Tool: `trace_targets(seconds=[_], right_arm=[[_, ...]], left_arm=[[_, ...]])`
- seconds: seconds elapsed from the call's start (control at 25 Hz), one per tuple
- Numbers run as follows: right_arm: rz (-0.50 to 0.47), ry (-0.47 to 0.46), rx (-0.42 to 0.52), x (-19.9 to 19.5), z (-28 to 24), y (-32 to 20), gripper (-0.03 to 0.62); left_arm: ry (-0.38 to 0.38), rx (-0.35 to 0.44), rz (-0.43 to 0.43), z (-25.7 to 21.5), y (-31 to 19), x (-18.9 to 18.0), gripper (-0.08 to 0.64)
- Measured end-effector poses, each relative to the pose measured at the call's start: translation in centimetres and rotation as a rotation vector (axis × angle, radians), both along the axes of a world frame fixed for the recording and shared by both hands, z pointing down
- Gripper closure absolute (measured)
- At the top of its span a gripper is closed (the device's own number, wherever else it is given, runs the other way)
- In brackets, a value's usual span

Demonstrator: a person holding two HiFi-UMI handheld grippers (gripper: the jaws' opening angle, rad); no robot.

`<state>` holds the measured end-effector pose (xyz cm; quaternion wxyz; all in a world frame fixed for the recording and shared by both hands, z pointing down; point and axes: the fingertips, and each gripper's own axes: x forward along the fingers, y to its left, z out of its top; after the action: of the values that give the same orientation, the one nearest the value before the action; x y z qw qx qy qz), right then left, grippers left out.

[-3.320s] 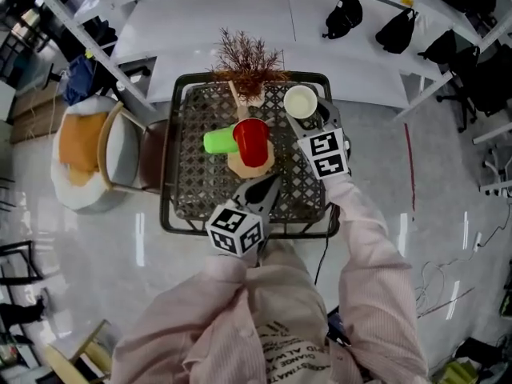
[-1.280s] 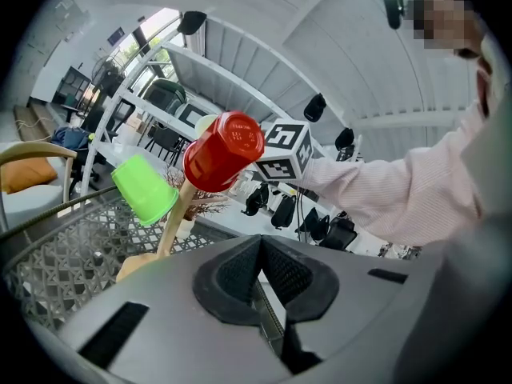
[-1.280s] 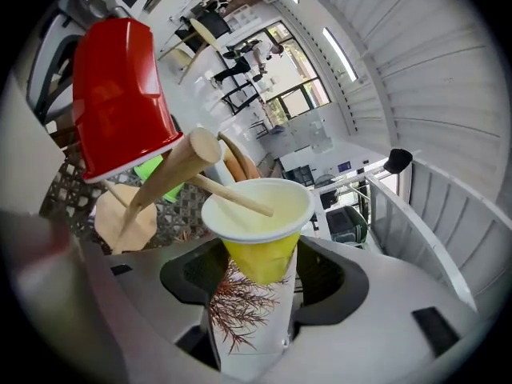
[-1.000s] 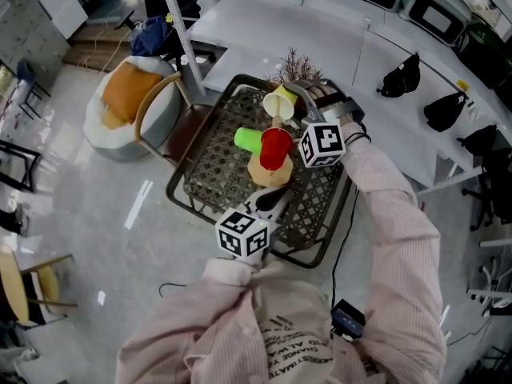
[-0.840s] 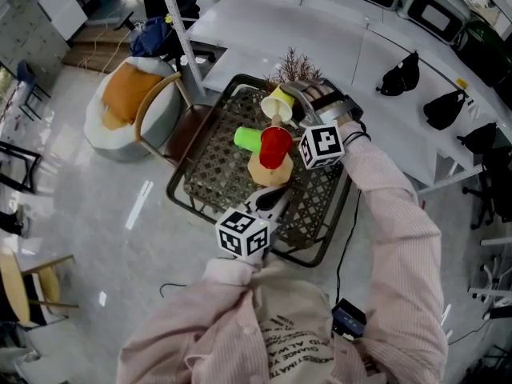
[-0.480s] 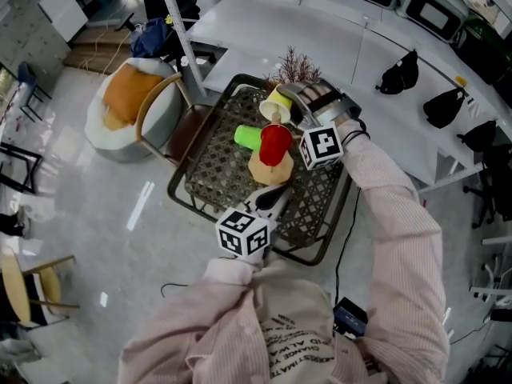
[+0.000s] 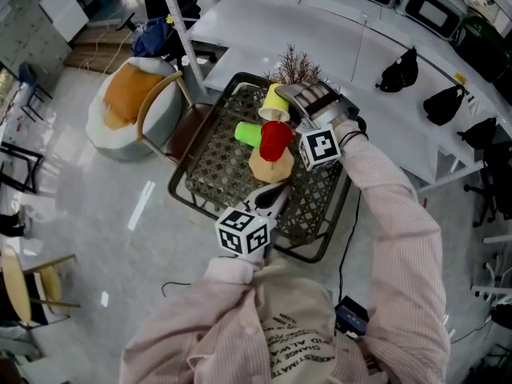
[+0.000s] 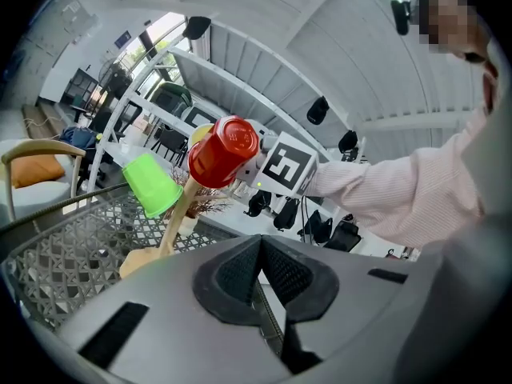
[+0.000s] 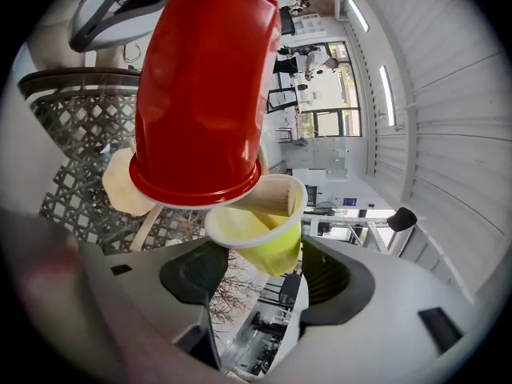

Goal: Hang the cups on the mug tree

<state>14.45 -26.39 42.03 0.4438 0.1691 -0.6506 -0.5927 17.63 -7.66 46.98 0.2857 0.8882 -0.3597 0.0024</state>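
A wooden mug tree (image 7: pixel 264 168) stands on a black lattice table (image 7: pixel 212 174). A red cup (image 7: pixel 275 138) and a green cup (image 7: pixel 249 134) hang on its pegs. My right gripper (image 7: pixel 296 102) is shut on a yellow cup (image 7: pixel 276 102) at the far side of the tree. In the right gripper view the yellow cup (image 9: pixel 268 234) sits between the jaws (image 9: pixel 264 266) with a wooden peg inside its mouth, just under the red cup (image 9: pixel 204 94). My left gripper (image 7: pixel 270 197) rests shut and empty near the table's front, pointing at the tree (image 8: pixel 178 214).
A dried twig plant (image 7: pixel 294 62) stands at the table's back edge. A chair with an orange cushion (image 7: pixel 132 106) is at the left. A white counter with black bags (image 7: pixel 400 70) runs behind, and a metal rack post (image 7: pixel 180 30) rises at the back left.
My right gripper has tipped the yellow cup from mouth-up toward the tree, so a peg now enters its mouth. The left gripper has not moved.
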Motion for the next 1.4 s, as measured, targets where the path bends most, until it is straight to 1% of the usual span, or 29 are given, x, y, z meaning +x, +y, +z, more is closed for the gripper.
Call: trace_targets(seconds=[0.16,0.6,0.84,1.0,1.04,1.08,1.16,1.2,1.28,1.4], right_arm=[[0.019,-0.010,-0.006,0.3,0.0,-0.1,0.331],[0.097,-0.107,-0.061,1.7,-0.4,0.2,0.311],[0.170,-0.228,-0.122,3.5,-0.6,1.2,0.311],[0.247,-0.367,-0.181,4.7,-1.0,1.8,0.314],[0.266,-0.407,-0.192,5.0,-1.2,2.1,0.321],[0.285,-0.450,-0.198,5.3,-1.4,2.4,0.347],[0.325,-0.546,-0.204,6.1,-1.9,3.1,0.472],[0.345,-0.593,-0.213,6.5,-2.1,3.4,0.515],[0.384,-0.668,-0.244,7.2,-2.2,4.1,0.524],[0.442,-0.794,-0.306,8.2,-2.3,5.3,0.558]], left_arm=[[0.003,-0.001,0.000,0.1,0.2,0.2,0.561],[0.008,0.003,0.007,-0.1,0.9,0.8,0.561],[0.012,0.019,0.010,-0.2,1.5,1.1,0.561],[-0.010,0.040,0.019,-0.3,1.7,1.1,0.561],[-0.011,0.043,0.018,-0.4,1.7,1.1,0.561],[-0.011,0.046,0.018,-0.5,1.6,1.0,0.561],[-0.017,0.056,0.019,-0.6,1.6,0.8,0.561],[-0.023,0.064,0.022,-0.7,1.6,0.8,0.561],[-0.032,0.078,0.025,-0.9,1.6,0.6,0.561],[-0.036,0.091,0.031,-1.1,1.5,0.2,0.561]])
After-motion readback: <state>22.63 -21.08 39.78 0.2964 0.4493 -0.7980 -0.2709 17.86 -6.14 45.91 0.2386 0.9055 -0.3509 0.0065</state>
